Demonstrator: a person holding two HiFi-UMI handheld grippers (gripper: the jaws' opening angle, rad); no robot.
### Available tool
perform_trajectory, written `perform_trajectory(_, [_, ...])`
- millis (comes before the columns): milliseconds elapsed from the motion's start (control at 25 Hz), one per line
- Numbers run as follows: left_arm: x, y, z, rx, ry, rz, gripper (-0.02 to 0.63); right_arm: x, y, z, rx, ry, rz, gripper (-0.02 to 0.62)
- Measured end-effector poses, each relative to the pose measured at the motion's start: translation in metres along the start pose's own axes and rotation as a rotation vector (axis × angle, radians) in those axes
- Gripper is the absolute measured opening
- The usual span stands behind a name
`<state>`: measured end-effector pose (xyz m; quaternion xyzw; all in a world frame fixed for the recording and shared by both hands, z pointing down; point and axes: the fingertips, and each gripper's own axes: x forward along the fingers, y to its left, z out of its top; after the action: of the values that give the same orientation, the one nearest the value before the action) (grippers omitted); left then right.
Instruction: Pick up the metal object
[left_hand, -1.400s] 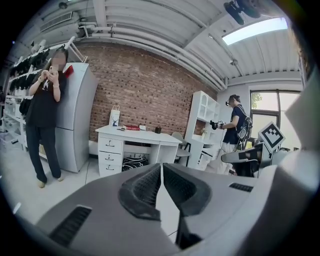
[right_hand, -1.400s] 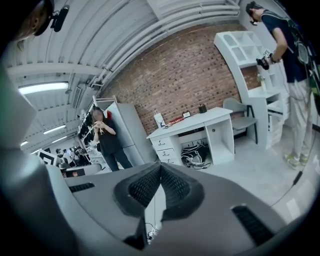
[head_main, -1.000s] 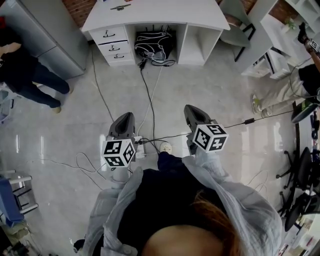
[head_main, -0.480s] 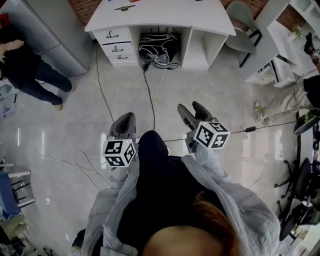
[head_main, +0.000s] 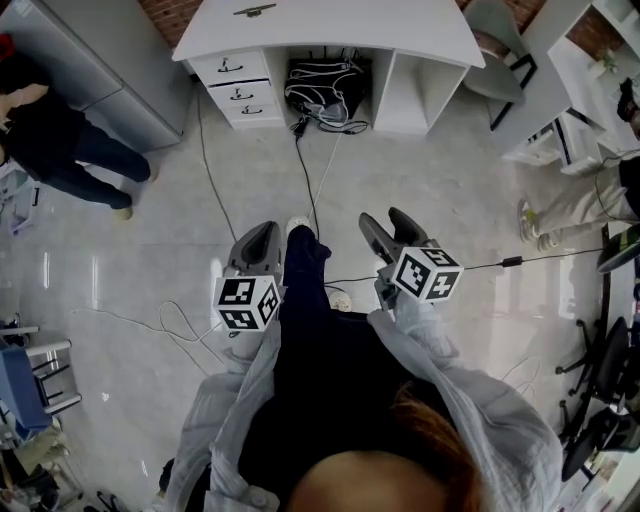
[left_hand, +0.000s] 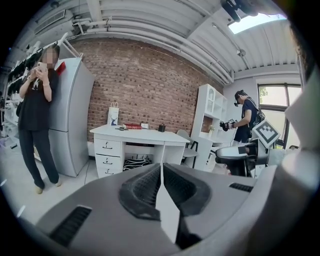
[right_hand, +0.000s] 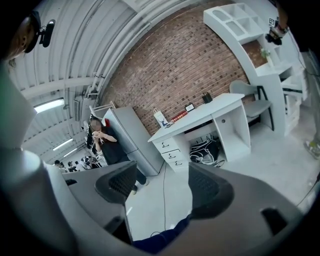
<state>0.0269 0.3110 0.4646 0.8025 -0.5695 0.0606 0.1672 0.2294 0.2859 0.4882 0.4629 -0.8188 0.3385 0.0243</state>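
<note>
**Head view.** A white counter with three drawers (head_main: 330, 35) is seen at 12 o'clock. The small dark metal object (head_main: 255, 10) lies on its top toward 11 o'clock, well apart from both tongs. The left tongs (head_main: 264, 230) are held at 9 o'clock of the frame's centre and the right tongs (head_main: 388, 220) at 2 o'clock. Both are over the pale tiled floor (head_main: 450, 200), across which black cables (head_main: 512, 262) are trailed. A standing person in dark clothing (head_main: 60, 150) is seen at 10 o'clock beside a tall grey cabinet (head_main: 100, 70).

**Left gripper view.** The left tongs (left_hand: 161, 167) are clenched, pad against pad. The counter (left_hand: 145, 135) is seen at 11 o'clock beyond them, before a red brick wall (left_hand: 150, 75).

**Right gripper view.** The right tongs (right_hand: 162, 184) are released. Their jaws have just been opening, and only floor and a dark trouser leg (right_hand: 160, 242) are seen through the gap.
</note>
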Motion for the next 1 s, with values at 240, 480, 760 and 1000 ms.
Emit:
perform_trajectory(240, [0.04,0.036,0.02,0.0,-0.008,0.002,0.031,0.049,-0.005,0.024,0.006,0.006,-0.01,0.333])
perform_trajectory(480, [0.087,0.087,0.057,-0.01,-0.035,0.015,0.031,0.118,0.003,0.063,0.001,0.01,0.005,0.342])
perform_trajectory(760, [0.138,0.152,0.092,-0.021,-0.048,0.028,0.031,0.195,0.014,0.107,-0.013,0.005,0.009,0.342])
perform_trajectory(1000, [0.17,0.196,0.12,-0.017,-0.064,0.019,0.031,0.246,0.024,0.135,-0.024,-0.005,0.007,0.342])
